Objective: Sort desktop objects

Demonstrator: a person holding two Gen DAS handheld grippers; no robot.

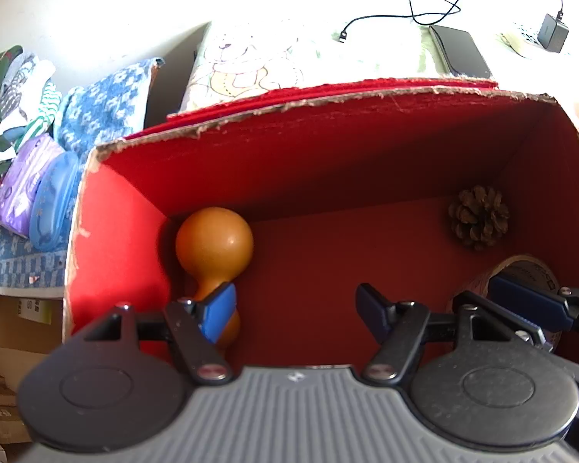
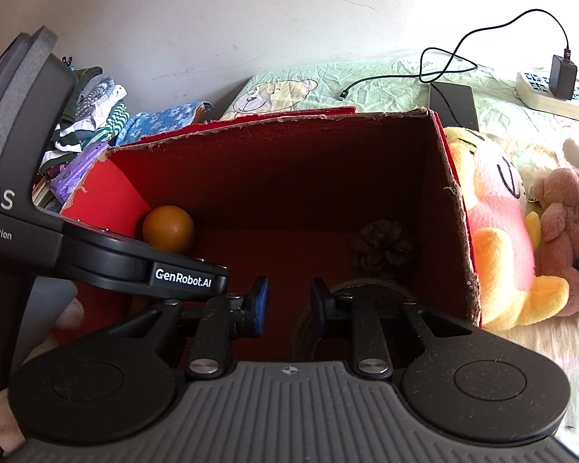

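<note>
one red box [image 1: 328, 146], one orange gourd [image 1: 214, 243], one pine cone [image 1: 478, 218], one tape roll [image 1: 521, 270], two plush toys [image 2: 501, 231], one charger [image 2: 563, 77]

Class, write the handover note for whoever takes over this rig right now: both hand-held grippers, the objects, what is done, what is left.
Left hand-held gripper: open, empty, poised over the red box, its left finger in front of the gourd's neck.
Right hand-held gripper: jaws slightly apart, nothing between them, just above the tape roll.
Objects: the gourd is in the box's far left corner, the pine cone is at the far right, and the tape roll is at the near right.
Done: three items are in the box.
Left: probably the plush toys, which lie outside the box to its right.
</note>
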